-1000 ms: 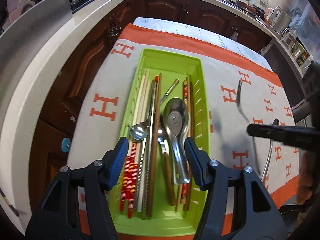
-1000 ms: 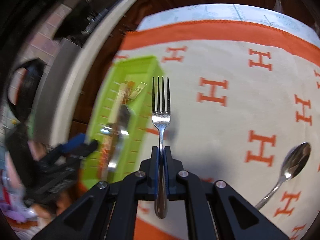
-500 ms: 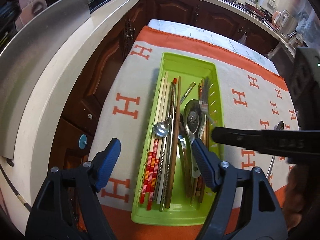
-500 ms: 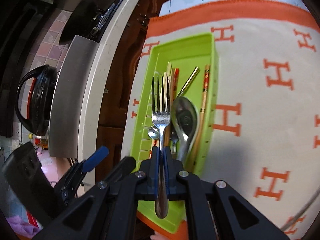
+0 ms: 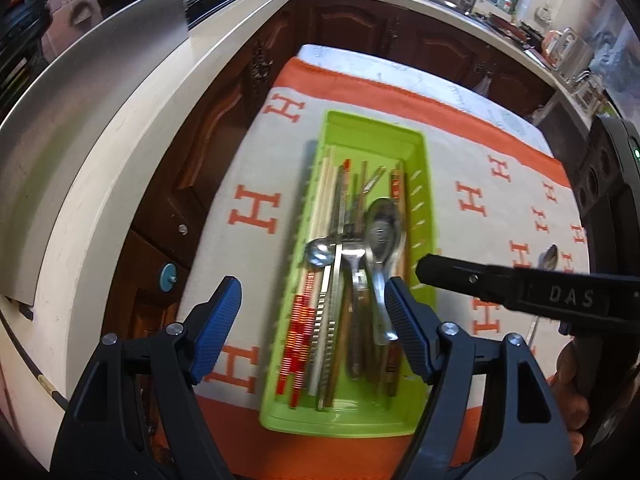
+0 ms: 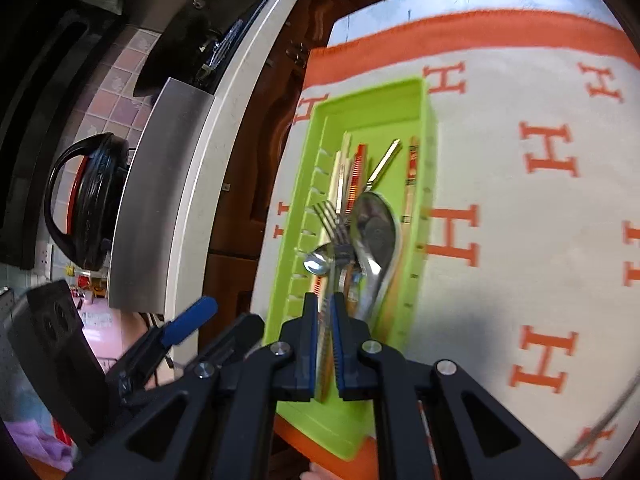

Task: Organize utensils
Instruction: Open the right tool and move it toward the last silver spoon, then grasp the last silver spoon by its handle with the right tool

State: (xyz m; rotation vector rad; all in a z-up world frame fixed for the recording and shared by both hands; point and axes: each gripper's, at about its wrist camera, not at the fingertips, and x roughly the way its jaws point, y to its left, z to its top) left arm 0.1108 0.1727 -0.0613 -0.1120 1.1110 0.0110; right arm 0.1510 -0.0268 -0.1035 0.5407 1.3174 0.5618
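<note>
Right gripper (image 6: 325, 320) jaws parted, fork (image 6: 334, 232) released ahead into green tray (image 6: 416, 92); left gripper (image 5: 312, 312) open, empty. One spoon (image 5: 550, 258) left on cloth, right.

**Readable marks: "DAS" and a repeated "H"**

The letters "DAS" are seen moulded on the black plastic arm of the right gripper (image 5: 520, 292). Large orange "H" letters are woven repeatedly across the white, orange-bordered cloth (image 5: 256, 216).

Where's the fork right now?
In the right wrist view the fork lies in the green tray, between the small spoon and the big spoon, just ahead of the right gripper.
</note>
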